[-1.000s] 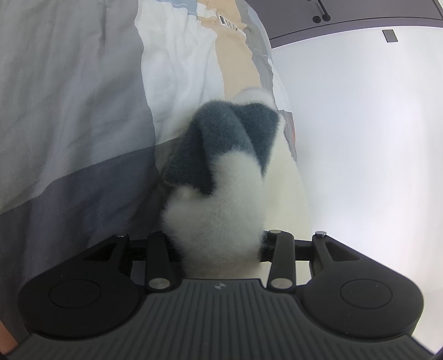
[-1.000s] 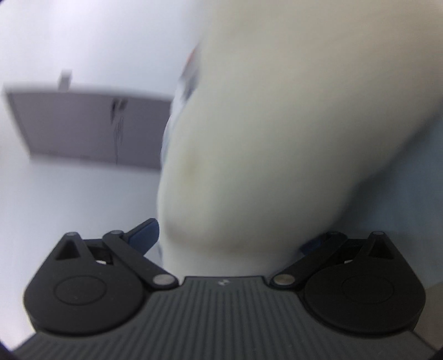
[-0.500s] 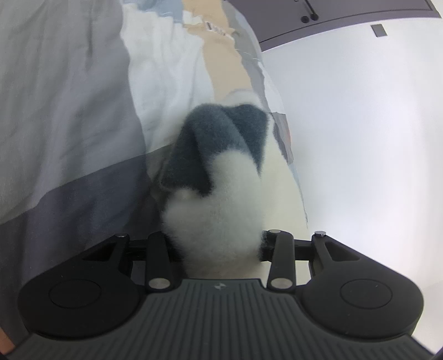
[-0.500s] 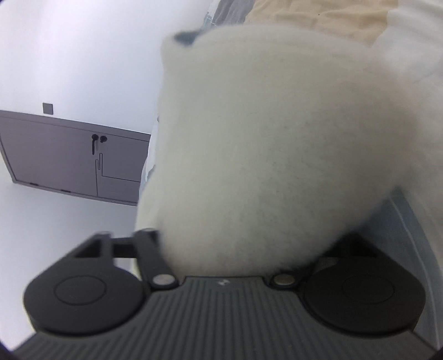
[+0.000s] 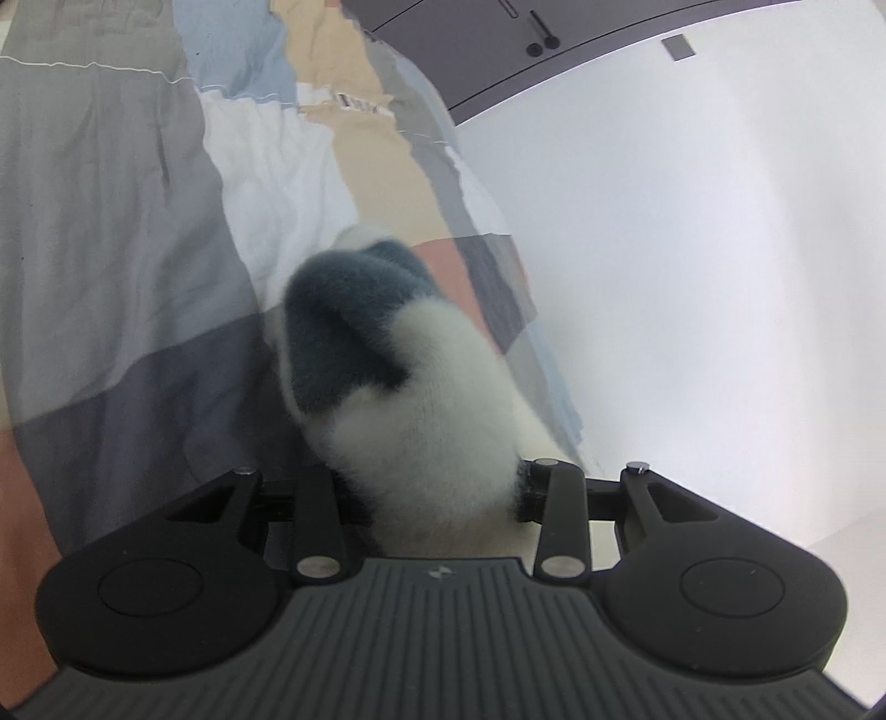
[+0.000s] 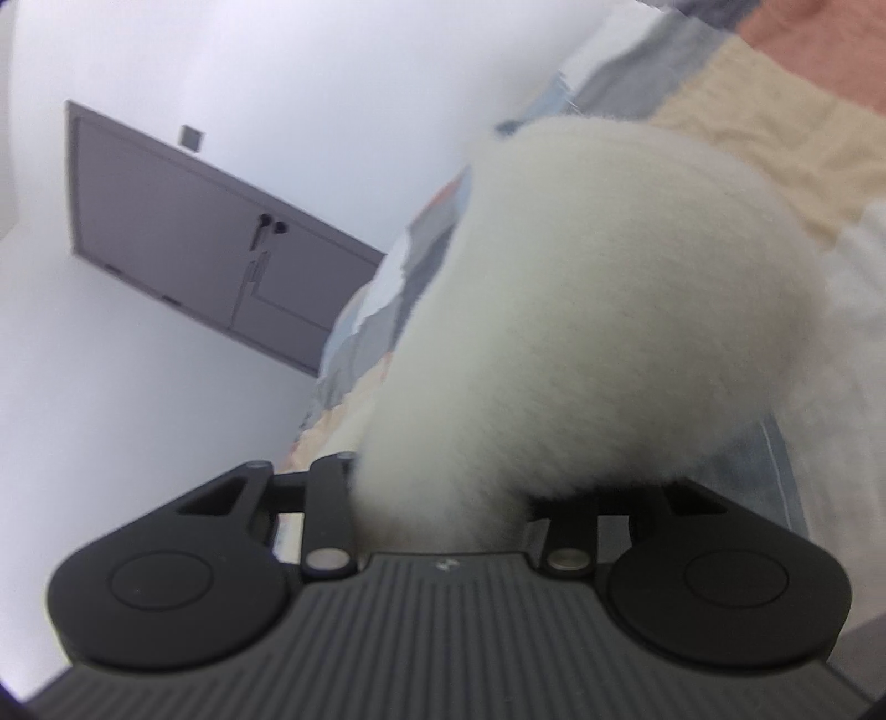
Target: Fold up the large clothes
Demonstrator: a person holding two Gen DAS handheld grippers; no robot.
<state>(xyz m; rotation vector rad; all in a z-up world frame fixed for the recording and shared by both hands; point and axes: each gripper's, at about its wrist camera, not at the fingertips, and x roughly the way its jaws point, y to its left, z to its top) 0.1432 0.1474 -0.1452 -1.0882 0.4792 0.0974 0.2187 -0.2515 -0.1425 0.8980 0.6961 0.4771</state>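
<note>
A fluffy white fleece garment [image 5: 443, 399] with a dark grey-blue part [image 5: 343, 310] is bunched up in the left wrist view. My left gripper [image 5: 437, 487] is shut on its white end, and the pile hides the fingertips. In the right wrist view a thick fold of the same white fleece [image 6: 598, 332] fills the space between the jaws of my right gripper [image 6: 443, 498]. Those jaws are closing on the fleece, and the fluff covers the fingers. Both views are tilted, with the garment held above a patchwork bedspread [image 5: 111, 221].
The bedspread [image 6: 747, 138] has grey, white, beige, blue and salmon patches and runs under the garment. Beyond the bed edge are a pale floor [image 5: 692, 277] and a grey cabinet [image 6: 183, 238] with dark handles, seen also as the cabinet [image 5: 498, 44] in the left view.
The right jaws went from wide open to closed around the white fleece. Both grippers rose with the garment and rolled, so more of the bedspread and cabinet shows.
</note>
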